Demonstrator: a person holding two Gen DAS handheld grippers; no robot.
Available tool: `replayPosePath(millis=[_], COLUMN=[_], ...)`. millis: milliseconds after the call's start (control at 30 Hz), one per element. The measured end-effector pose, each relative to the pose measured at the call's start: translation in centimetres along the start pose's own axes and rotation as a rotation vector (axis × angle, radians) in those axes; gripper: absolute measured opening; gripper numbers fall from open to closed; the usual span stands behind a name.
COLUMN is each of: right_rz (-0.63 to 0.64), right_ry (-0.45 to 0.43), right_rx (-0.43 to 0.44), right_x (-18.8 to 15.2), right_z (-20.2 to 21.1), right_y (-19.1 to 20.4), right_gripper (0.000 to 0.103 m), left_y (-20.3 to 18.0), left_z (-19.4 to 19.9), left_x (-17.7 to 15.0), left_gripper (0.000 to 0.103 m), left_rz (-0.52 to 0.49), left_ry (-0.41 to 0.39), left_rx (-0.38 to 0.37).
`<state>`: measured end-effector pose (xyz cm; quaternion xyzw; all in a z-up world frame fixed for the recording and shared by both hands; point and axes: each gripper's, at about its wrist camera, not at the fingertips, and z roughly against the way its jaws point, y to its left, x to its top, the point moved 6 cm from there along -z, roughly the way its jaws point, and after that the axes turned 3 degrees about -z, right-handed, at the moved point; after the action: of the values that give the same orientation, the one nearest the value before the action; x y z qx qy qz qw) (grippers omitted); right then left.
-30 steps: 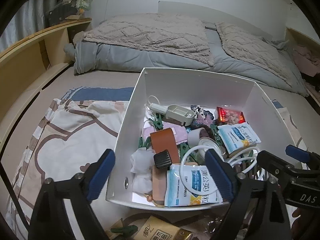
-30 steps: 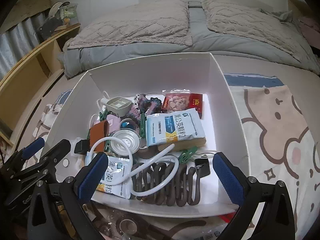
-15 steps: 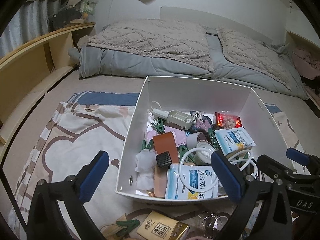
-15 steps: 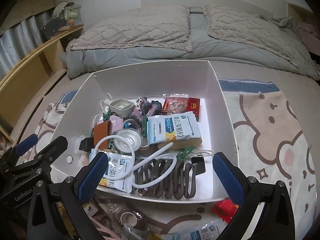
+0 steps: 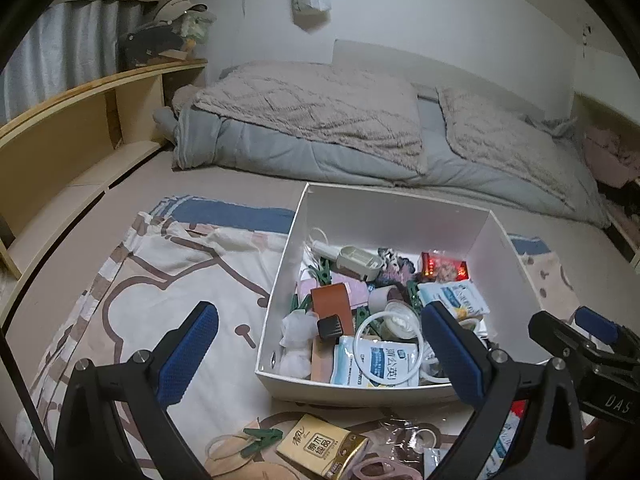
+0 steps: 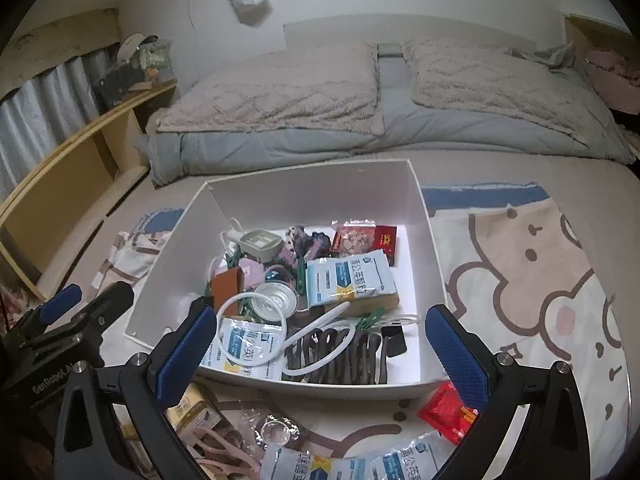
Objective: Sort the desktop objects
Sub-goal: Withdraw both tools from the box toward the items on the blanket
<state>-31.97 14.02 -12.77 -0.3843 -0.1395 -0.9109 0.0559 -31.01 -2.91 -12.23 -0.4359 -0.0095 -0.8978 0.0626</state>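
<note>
White storage box (image 6: 280, 196) of clutter just beyond both grippers' fingers, left gripper (image 5: 320, 356) and right gripper (image 6: 322, 354) spread wide, empty.

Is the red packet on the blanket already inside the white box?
No, the red packet lies outside the white box, in front of its near wall.

White wall (image 5: 440, 12) far; grey bedding (image 5: 320, 152) with beige quilted covers below; wooden shelf (image 5: 80, 128) left; patterned blanket (image 5: 160, 280) near.
</note>
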Motion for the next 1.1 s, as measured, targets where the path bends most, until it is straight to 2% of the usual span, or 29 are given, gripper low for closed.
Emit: replayPosePath(millis=[200,333,1100], right_rz=[-0.016,-0.009,0.011], right_ry=[-0.052,-0.076,-0.140], right_rx=[-0.002,-0.007,-0.015], right_x=[0.3,0.5,0.1], right_z=[2.3,3.7,9.6], right_y=[-0.7,-1.2,-3.5], right_gripper=[0.103,0.103,0.103], left_y=[0.2,0.4,-1.6], left_z=[1.5,3.0,7.8], left_x=[0.3,0.5,0.5], left_gripper=[0.102,0.102,0.102], left_rz=[-0.009,0.001,-0.048], left_ry=[-0.016,-0.037,-0.075], left_rx=[0.012,-0.005,-0.067])
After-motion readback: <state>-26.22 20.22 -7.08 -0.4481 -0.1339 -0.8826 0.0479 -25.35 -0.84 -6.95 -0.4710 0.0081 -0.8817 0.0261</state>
